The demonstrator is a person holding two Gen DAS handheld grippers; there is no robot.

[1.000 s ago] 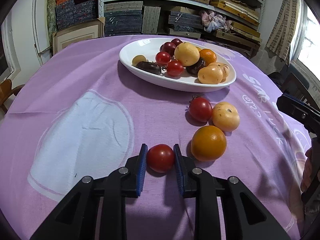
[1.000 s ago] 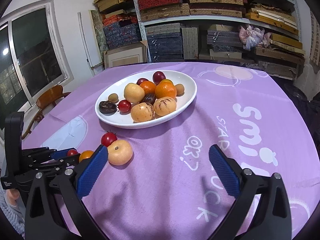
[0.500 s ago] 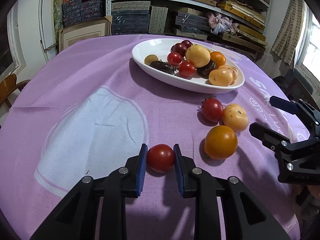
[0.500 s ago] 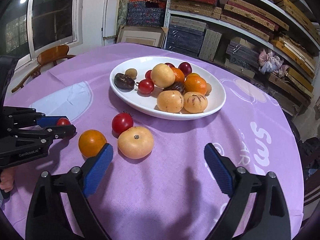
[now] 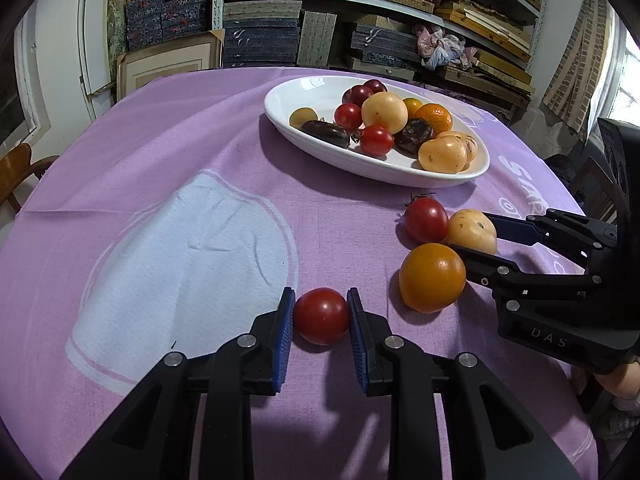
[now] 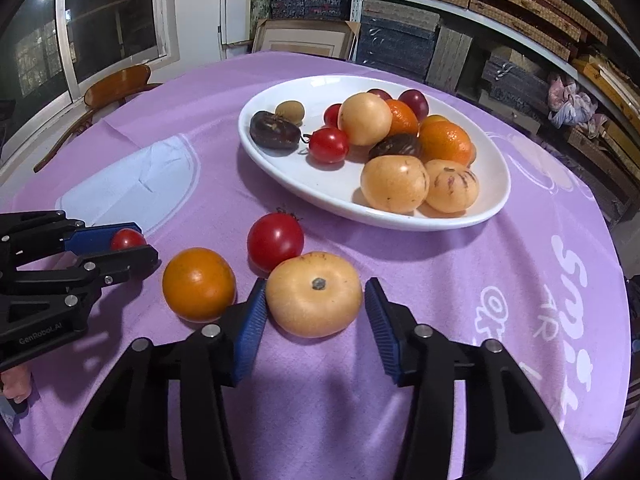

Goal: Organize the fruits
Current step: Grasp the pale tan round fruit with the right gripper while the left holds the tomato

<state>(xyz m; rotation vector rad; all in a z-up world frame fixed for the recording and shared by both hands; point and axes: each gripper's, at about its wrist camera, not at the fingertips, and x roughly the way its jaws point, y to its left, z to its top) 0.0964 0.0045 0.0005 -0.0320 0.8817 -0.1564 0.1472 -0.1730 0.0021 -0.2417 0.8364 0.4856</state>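
Where the lilac cloth covers the bench (image 5: 168, 152), stock reads thus. Left gripper (image 5: 321, 316): clamped on a small round red tomato (image 5: 321, 316), resting on the cloth. Right gripper (image 6: 315, 312): jaws closing around a pale peach squat fruit (image 6: 314, 294) (a slight gap shows at the right pad). Beside it: a round orange fruit (image 6: 199, 283) and a larger red tomato (image 6: 275, 240). White oval ceramic dish (image 6: 320, 188): mixed fruit, heaped.

4 loose fruits (image 6: 314, 294) lie on the cloth beside the fruit-filled white dish (image 6: 490, 204).
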